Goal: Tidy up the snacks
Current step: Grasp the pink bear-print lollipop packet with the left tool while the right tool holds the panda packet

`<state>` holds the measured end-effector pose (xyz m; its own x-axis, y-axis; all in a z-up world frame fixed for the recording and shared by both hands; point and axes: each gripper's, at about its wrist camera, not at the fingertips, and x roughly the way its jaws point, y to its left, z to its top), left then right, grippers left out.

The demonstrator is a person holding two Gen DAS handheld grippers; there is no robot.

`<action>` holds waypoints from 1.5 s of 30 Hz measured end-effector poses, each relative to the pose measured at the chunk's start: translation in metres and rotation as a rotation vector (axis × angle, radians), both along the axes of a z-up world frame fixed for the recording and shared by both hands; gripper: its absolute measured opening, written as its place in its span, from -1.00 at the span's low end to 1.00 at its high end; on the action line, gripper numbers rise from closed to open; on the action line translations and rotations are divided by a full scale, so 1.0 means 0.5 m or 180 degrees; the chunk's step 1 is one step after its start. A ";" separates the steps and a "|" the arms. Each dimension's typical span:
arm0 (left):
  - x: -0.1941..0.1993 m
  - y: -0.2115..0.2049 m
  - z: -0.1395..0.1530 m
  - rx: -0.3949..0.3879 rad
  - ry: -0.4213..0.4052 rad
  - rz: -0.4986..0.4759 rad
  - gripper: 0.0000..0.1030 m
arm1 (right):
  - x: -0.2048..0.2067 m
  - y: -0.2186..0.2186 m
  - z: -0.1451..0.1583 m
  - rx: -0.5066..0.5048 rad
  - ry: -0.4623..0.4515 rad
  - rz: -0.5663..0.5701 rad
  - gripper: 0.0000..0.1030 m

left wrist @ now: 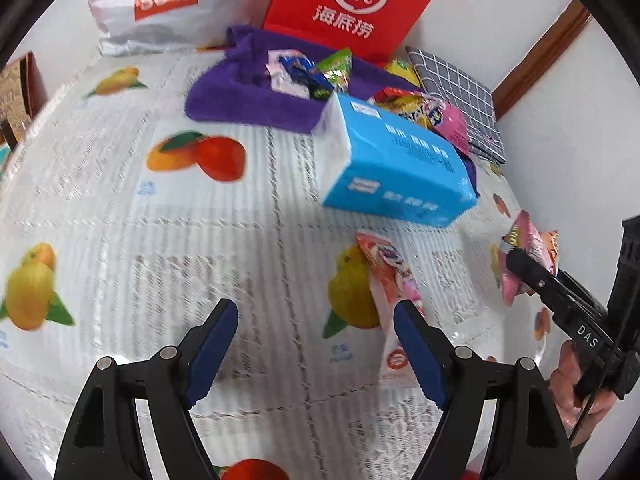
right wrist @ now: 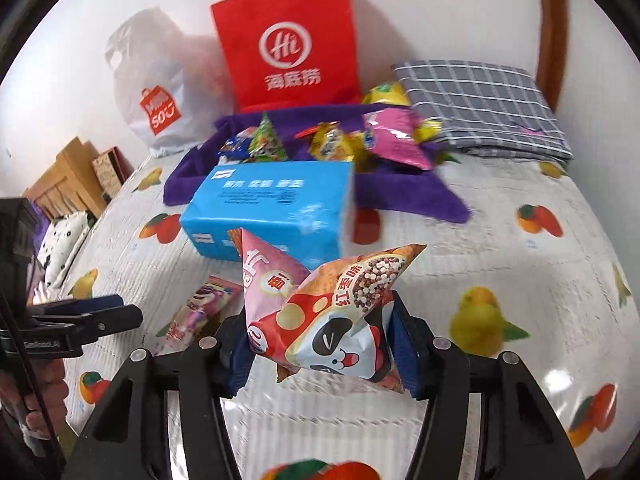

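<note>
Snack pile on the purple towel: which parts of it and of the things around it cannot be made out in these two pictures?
- Left wrist view: the blue tissue pack covers the near part of the snack pile on the purple towel.
- Right wrist view: the held snack bag hides the tissue pack's lower edge.
- Both views: small print on the snacks is blurred.
- Left wrist view: the red bag is cut off at the top.

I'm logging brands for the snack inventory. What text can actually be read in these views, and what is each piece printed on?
"Hi" and "海底捞": red bag.
"MINI SO": white plastic bag.
"红枣味" and "香!": snack packet held in the right tongs.
"DAS": side of the right tongs, seen from the left wrist view.
Blue tissue pack: white characters, too blurred.
Pink packet on the tablecloth: unreadable.
</note>
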<state>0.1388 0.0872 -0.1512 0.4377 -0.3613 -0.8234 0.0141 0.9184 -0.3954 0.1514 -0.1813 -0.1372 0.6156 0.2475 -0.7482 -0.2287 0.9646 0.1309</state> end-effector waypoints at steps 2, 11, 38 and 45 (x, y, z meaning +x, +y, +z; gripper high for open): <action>0.001 -0.007 -0.012 -0.0181 0.0075 -0.0048 0.53 | -0.009 -0.019 0.000 0.0031 -0.0010 -0.0046 0.13; 0.003 -0.047 -0.021 -0.0261 0.0098 -0.0110 0.50 | -0.032 -0.075 -0.033 0.0193 0.0107 -0.0142 0.13; 0.055 -0.147 -0.030 0.0506 -0.0187 -0.0236 -0.60 | -0.050 -0.104 -0.098 0.0229 0.0356 -0.0163 0.12; 0.041 -0.137 -0.030 0.0533 -0.0227 -0.0243 -0.60 | -0.050 -0.085 -0.103 0.0191 0.0389 -0.0105 0.12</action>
<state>0.1592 0.0189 -0.1664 0.4737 -0.2562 -0.8426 0.1087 0.9665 -0.2327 0.1264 -0.2237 -0.1887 0.5292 0.2751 -0.8027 -0.1759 0.9610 0.2135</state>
